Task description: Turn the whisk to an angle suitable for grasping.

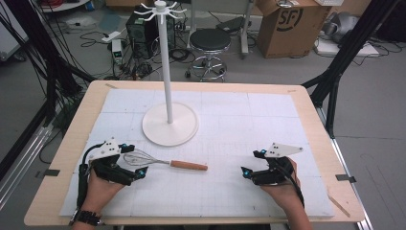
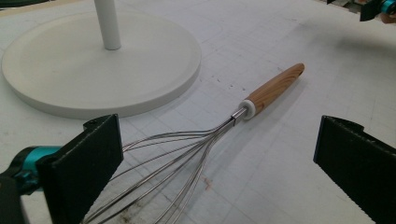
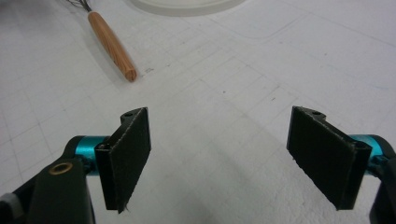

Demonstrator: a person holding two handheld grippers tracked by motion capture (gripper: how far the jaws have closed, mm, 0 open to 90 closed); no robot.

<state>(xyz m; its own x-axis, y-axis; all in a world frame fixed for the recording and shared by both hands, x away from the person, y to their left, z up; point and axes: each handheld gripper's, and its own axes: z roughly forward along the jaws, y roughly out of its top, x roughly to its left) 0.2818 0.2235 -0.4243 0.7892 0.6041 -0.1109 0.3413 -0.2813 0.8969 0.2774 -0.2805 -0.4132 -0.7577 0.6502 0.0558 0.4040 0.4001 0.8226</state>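
Note:
A wire whisk (image 1: 163,162) with a wooden handle (image 1: 188,165) lies flat on the white mat, wires pointing left. My left gripper (image 1: 134,167) is open at the left front, its jaws standing either side of the wire loops (image 2: 177,163) without touching them. The wooden handle (image 2: 274,87) points away from it toward the right. My right gripper (image 1: 251,164) is open at the right front over bare mat. Nothing sits between the right gripper's pads (image 3: 128,154), and the whisk handle's tip (image 3: 112,44) lies ahead to its left.
A white stand with a round base (image 1: 170,123) and a tall pole (image 1: 165,57) topped with hooks stands at mid-table behind the whisk. The mat (image 1: 268,124) covers a wooden table (image 1: 86,110). A stool (image 1: 209,45) and a cardboard box (image 1: 287,24) sit on the floor beyond.

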